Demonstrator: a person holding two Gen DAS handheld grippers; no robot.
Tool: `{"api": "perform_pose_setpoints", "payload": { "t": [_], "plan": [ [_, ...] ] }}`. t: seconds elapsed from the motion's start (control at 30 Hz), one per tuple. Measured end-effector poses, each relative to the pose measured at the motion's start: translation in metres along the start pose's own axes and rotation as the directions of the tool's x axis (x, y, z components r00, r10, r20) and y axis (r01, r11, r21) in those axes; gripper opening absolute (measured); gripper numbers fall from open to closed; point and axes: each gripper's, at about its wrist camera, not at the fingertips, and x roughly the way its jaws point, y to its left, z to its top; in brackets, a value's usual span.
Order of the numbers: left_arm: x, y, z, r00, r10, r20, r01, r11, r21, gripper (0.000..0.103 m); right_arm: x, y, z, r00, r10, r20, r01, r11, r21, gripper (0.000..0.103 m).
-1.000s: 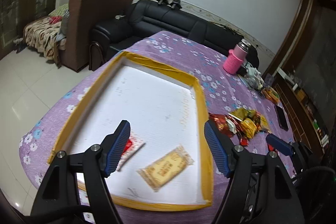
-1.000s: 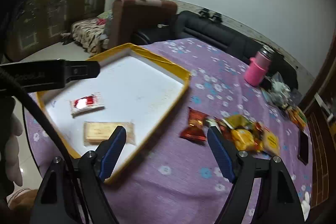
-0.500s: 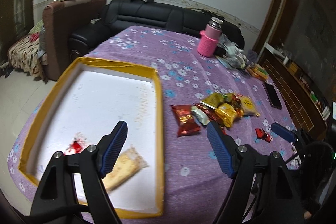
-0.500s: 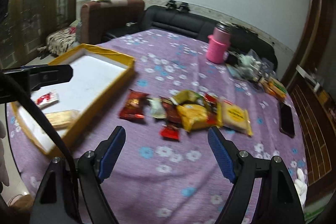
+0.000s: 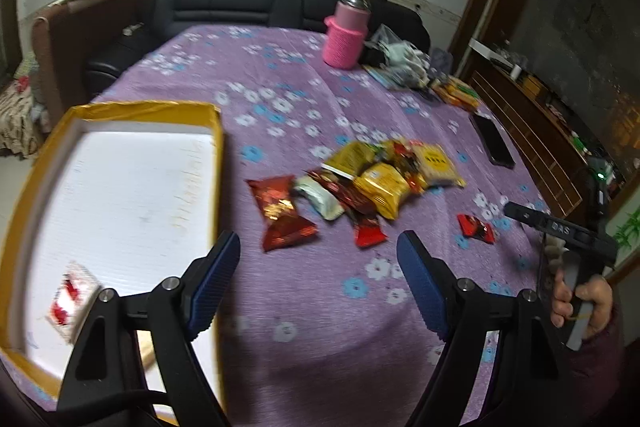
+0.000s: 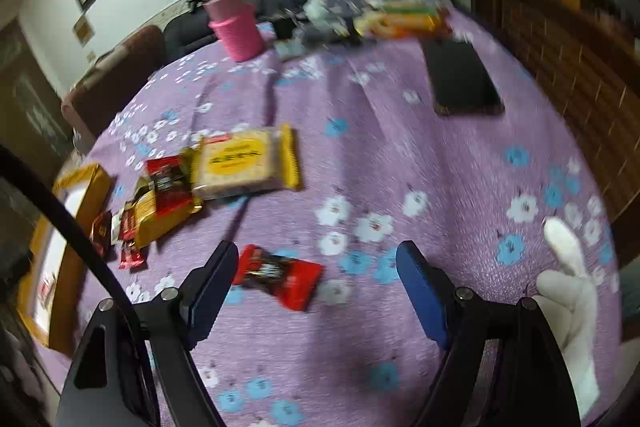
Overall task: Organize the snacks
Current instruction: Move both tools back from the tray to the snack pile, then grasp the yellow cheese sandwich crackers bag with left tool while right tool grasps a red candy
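Item: small red snack packet [image 6: 278, 277], lying on table [image 6: 400, 155], near, between my right gripper [image 6: 316, 273] fingers, spread, empty. Left gripper [image 5: 318, 267] likewise spread, empty. Risk: blurred view; closing askew may skid the packet away.

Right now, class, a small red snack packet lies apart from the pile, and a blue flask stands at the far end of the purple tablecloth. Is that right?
Not quite: the flask is pink, not blue, as the left wrist view shows. The small red snack packet does lie apart from the pile on the purple tablecloth.
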Motion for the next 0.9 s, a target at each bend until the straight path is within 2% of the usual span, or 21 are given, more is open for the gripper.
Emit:
{"api": "perform_pose_setpoints", "payload": {
  "t": [0.17, 0.37, 0.5, 0.57, 0.6, 0.63, 0.7, 0.87, 0.9],
  "plan": [
    [0.020, -0.026, 0.003, 0.999, -0.024, -0.021, 0.026, 0.996, 0.086, 0.081, 0.021, 0.016, -0.007, 0.998, 0.029, -0.060, -0.030, 0.999, -0.024, 0.076],
    [0.051, -0.049, 0.015, 0.996, -0.065, -0.065, 0.076, 0.978, 0.193, 0.081, 0.046, 0.042, -0.003, 0.996, 0.026, -0.081, -0.040, 0.982, -0.182, 0.076],
    [0.080, -0.063, 0.028, 0.991, -0.080, -0.108, 0.107, 0.957, 0.270, 0.081, 0.046, 0.049, -0.010, 0.997, 0.020, -0.073, -0.038, 0.965, -0.260, 0.076],
    [0.095, -0.069, 0.034, 0.988, -0.077, -0.134, 0.114, 0.947, 0.301, 0.081, 0.046, 0.054, -0.013, 0.998, 0.006, -0.066, -0.025, 0.955, -0.295, 0.065],
    [0.101, -0.073, 0.037, 0.986, -0.078, -0.146, 0.121, 0.941, 0.315, 0.081, 0.046, 0.056, -0.015, 0.998, -0.015, -0.056, -0.004, 0.948, -0.318, 0.053],
    [0.108, -0.076, 0.039, 0.984, -0.077, -0.162, 0.128, 0.934, 0.333, 0.081, 0.047, 0.059, -0.015, 0.998, -0.027, -0.049, 0.009, 0.943, -0.333, 0.046],
    [0.125, -0.084, 0.043, 0.980, -0.059, -0.191, 0.130, 0.913, 0.387, 0.081, 0.046, 0.061, -0.017, 0.999, -0.012, -0.047, -0.004, 0.941, -0.339, 0.038],
    [0.157, -0.097, 0.038, 0.974, 0.029, -0.226, 0.090, 0.861, 0.500, 0.081, 0.045, 0.056, -0.015, 0.998, 0.022, -0.051, -0.037, 0.949, -0.314, 0.035],
    [0.161, -0.099, 0.035, 0.972, 0.048, -0.229, 0.080, 0.852, 0.517, 0.077, 0.044, 0.054, -0.014, 0.998, 0.033, -0.053, -0.048, 0.952, -0.303, 0.035]
  ]
}}
